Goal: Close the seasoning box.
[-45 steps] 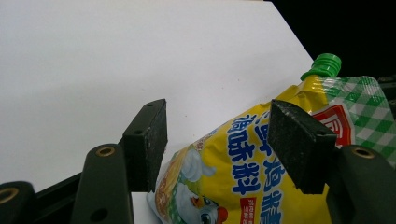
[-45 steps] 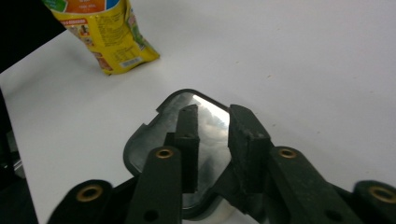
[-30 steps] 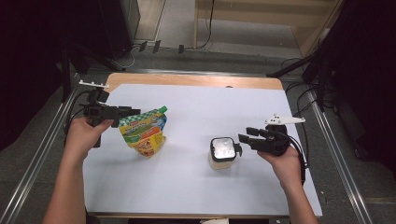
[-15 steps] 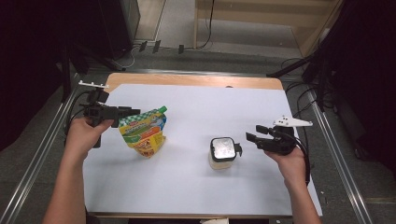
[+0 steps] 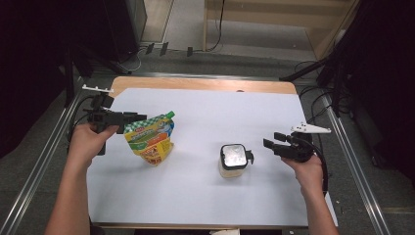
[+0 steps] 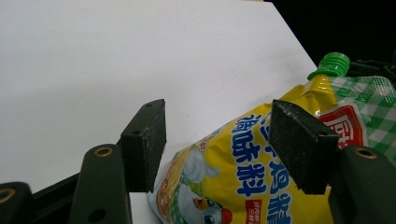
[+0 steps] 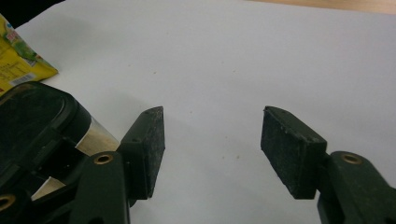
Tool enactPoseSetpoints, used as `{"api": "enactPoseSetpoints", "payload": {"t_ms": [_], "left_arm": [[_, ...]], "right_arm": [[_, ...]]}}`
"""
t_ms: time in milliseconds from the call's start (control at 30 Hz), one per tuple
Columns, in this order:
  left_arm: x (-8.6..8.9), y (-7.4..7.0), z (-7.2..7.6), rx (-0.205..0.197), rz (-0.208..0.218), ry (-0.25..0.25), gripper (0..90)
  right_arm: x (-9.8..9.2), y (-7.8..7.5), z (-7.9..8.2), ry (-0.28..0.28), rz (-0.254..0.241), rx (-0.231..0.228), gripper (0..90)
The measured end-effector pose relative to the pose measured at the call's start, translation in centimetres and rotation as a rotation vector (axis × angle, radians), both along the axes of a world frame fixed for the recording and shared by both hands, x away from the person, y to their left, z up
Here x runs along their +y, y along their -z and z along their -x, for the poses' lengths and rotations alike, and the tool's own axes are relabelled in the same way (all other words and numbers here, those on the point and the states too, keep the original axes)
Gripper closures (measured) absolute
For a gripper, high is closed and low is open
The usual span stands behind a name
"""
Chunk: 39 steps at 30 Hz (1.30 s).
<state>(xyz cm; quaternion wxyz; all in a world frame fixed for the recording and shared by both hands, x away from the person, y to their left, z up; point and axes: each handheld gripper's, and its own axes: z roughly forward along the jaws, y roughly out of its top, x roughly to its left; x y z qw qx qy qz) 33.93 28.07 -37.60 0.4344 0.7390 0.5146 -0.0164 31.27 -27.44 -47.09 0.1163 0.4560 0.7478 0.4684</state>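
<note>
Yellow-and-green seasoning pouch (image 6: 261,186), a soft foil stand-up bag with a green screw cap, sits between the pads of my left gripper (image 6: 217,144). Its jaws stand apart with daylight on both sides of the bag's edge, so I see no pinch on it. From above, that left gripper (image 5: 131,117) comes in level from the left side, its tips at the pouch's (image 5: 149,139) upper left corner, and the bag leans upright on the white table sheet (image 5: 195,191).

My right gripper (image 7: 212,144) has just been opening its jaws; they gape wide over bare sheet with nothing between them. Just off its left jaw lies a small clear jar with a black flip lid (image 7: 37,130). In the high view the jar (image 5: 233,160) stands right of centre, near my right gripper (image 5: 274,142) but apart from it, and well apart from the pouch.
</note>
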Motion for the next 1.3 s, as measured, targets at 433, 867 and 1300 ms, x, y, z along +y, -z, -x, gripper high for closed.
{"api": "enactPoseSetpoints", "payload": {"t_ms": [433,867,1300], "left_arm": [[0.09,0.08,-0.03,0.002,0.001,-0.001,37.6],[0.05,0.1,-0.08,0.002,0.004,-0.002,37.5],[-0.06,-0.03,-0.07,0.003,0.001,-0.004,37.3]], "right_arm": [[0.51,0.54,-0.31,-0.007,0.037,0.015,40.6],[0.6,0.66,-0.36,-0.007,0.045,0.022,40.6],[0.87,0.85,-0.44,-0.015,0.061,0.02,39.8]]}}
